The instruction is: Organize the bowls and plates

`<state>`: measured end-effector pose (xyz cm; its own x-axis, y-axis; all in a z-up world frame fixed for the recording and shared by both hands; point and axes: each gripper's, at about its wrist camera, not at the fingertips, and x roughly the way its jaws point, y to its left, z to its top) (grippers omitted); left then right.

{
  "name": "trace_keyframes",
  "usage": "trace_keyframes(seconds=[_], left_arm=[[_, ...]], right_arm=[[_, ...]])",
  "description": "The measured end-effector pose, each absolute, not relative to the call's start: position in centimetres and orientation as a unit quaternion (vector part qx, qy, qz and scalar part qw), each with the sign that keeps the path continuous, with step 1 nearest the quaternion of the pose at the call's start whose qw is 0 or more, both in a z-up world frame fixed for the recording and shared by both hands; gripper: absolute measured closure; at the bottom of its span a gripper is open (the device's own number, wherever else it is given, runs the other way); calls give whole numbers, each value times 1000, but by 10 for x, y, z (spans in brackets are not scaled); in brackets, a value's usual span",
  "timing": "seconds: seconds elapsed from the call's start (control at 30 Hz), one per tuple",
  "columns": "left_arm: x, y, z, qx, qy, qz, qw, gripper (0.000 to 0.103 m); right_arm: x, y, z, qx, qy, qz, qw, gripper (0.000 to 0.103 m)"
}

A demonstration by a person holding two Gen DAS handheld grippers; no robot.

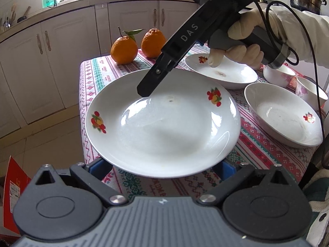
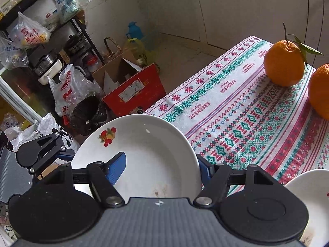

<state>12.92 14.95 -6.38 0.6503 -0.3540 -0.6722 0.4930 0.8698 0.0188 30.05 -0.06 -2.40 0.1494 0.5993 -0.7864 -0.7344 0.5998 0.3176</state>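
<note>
Both tools carry one plate [image 1: 162, 123] between them: the right tool [image 2: 160, 167] is clamped on its rim, one blue finger [image 2: 116, 169] inside the dish; the left tool [image 1: 162, 169] sits at the near edge, its grip hidden under the plate, so I cannot tell; the plate hangs above the table [image 1: 115, 76]; next it likely wants stacking on another plate [image 1: 222, 72]; a gloved hand [image 1: 244, 41] angles the right tool steeply down.

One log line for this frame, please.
plate: overhangs table edge | right gripper: straddles plate rim, grip unclear | left gripper: pads under near rim, grip unclear
</note>
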Motion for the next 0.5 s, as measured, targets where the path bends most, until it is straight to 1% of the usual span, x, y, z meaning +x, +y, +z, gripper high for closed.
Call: trace_keyframes(seconds=[0.5], left_arm=[[154,150,-68,104,351,-235,900,1]], right_arm=[[333,1,-36,-62,479,427,764,26]])
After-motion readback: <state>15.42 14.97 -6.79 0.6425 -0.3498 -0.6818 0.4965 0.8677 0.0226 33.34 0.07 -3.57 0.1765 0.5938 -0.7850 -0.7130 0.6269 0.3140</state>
